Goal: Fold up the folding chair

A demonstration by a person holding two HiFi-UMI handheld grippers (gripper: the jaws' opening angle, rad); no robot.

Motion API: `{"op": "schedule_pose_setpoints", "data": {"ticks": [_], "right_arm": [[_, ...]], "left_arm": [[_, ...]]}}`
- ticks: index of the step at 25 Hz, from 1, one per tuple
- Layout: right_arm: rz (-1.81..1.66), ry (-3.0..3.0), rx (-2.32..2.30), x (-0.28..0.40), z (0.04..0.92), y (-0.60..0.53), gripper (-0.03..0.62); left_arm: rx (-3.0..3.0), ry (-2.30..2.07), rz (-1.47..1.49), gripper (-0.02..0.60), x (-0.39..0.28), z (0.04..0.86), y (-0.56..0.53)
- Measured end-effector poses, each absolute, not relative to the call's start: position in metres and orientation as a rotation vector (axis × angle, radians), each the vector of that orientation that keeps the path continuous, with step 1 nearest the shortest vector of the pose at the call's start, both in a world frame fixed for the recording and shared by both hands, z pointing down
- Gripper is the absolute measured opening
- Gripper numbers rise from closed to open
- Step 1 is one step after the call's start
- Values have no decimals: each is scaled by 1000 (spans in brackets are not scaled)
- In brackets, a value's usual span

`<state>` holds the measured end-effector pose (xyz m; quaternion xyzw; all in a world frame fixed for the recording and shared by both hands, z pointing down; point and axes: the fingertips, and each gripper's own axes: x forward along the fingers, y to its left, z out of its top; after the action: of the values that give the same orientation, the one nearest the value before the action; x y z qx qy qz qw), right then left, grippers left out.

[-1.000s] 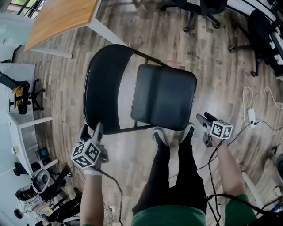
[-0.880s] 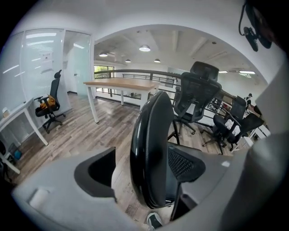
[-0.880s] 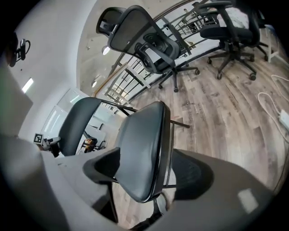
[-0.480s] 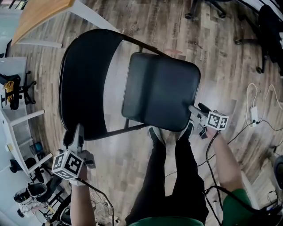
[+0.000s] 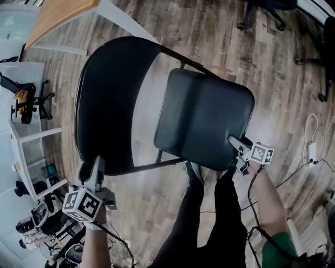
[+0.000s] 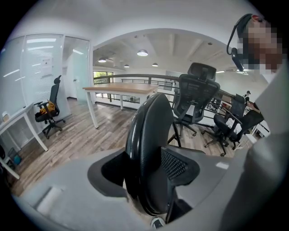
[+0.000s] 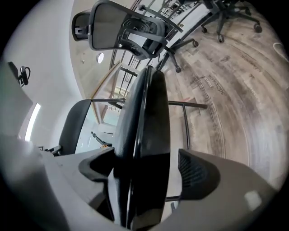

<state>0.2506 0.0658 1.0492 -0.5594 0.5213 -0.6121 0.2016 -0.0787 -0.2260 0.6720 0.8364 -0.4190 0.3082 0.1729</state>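
Observation:
The black folding chair stands unfolded on the wood floor, its backrest (image 5: 107, 99) at the left and its padded seat (image 5: 204, 123) at the right. My left gripper (image 5: 91, 168) is at the backrest's near rim. In the left gripper view the backrest rim (image 6: 151, 131) stands between the closing jaws of that gripper (image 6: 149, 169), with a dark gap on the left side. My right gripper (image 5: 234, 141) is at the seat's near right corner. In the right gripper view the seat edge (image 7: 146, 117) runs between the wide-open jaws of that gripper (image 7: 149, 173), and floor shows beside the right pad (image 7: 196, 173).
The person's legs and shoes (image 5: 193, 170) stand just behind the seat. A wooden table (image 5: 57, 15) is at the upper left and a white desk (image 5: 31, 141) at the left. Office chairs (image 5: 261, 13) stand at the top right, and cables (image 5: 311, 149) lie on the floor at the right.
My right gripper came in from beside the chair to the seat's near corner, jaws wider and now astride the seat edge. The left gripper's jaws have narrowed around the backrest rim.

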Motion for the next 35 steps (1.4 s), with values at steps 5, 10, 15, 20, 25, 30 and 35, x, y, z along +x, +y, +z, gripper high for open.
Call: {"op": "schedule_pose_setpoints", "data": {"ticks": [5,10,15,20,25,30,35], "right_arm": [[-1666,1423,-1400,246,1038,46,429],[-1710,1334,-1446,245,1044,52,381],[-1738,1321,-1479,244,1033,46,360],[-1714,1374,-1490,233,990,29,314],[-1741,1363,-1515,215,936,8,279],[-1722,1383,-1491,185,880,-22,257],[-1751,1386,-1527,161,831,-55,236]], "left_arm": [[2381,-1193,872,239,-77,671,-229],[2373,-1187,879,239,-79,672,-227],[2379,-1202,866,235,-80,663,-236],[2421,-1240,853,233,-87,637,-239],[2485,-1240,825,224,-86,599,-237],[2547,-1267,836,221,-91,566,-232],[2584,-1280,836,221,-99,537,-237]]}}
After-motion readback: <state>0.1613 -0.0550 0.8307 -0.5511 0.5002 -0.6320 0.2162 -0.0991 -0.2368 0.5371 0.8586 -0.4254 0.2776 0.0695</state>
